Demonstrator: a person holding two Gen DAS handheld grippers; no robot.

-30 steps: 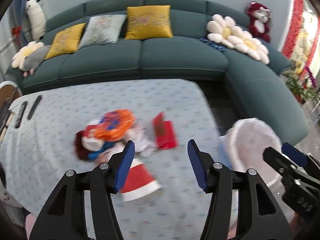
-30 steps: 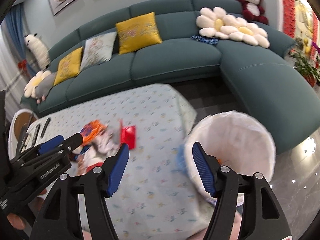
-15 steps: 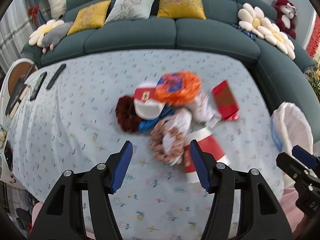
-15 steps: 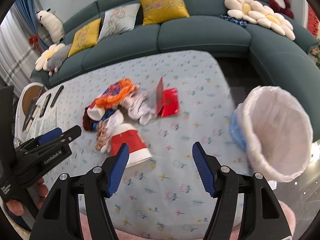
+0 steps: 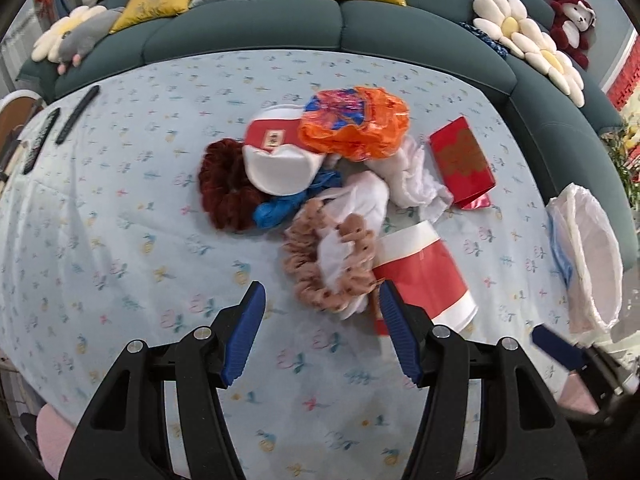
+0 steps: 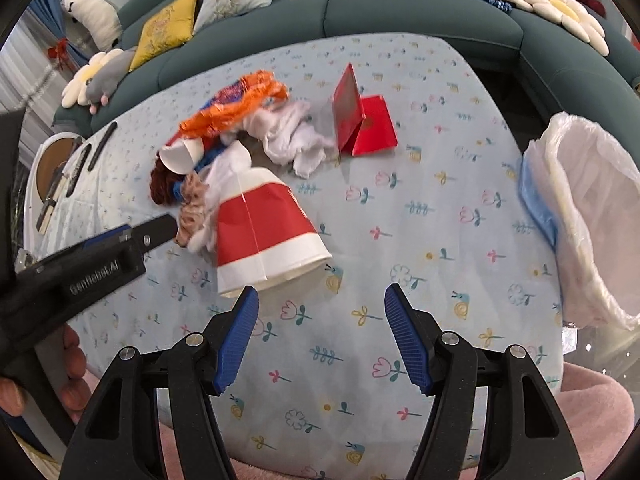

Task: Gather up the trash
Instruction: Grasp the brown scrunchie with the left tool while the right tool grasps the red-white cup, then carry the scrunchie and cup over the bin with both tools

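Observation:
A pile of trash lies on the floral tablecloth (image 5: 120,208): a red-and-white paper cup (image 5: 422,276) on its side, also in the right wrist view (image 6: 264,232), a tan scrunchie (image 5: 320,264), white tissues (image 5: 412,180), an orange wrapper (image 5: 356,124), a second paper cup (image 5: 280,156), a dark red scrunchie (image 5: 224,188) and a red envelope (image 5: 462,160). My left gripper (image 5: 322,332) is open and empty, just short of the tan scrunchie. My right gripper (image 6: 322,332) is open and empty, just short of the big cup. A bin with a white liner (image 6: 588,216) stands at the table's right edge.
A teal sofa (image 5: 360,20) with cushions and plush toys curves behind and to the right of the table. Remote controls (image 5: 76,114) lie at the table's far left. The left gripper's body shows in the right wrist view (image 6: 88,264).
Both grippers have risen and tilted down over the table and moved nearer the trash pile. The bin has slid to the right edge of both views. Both stay open.

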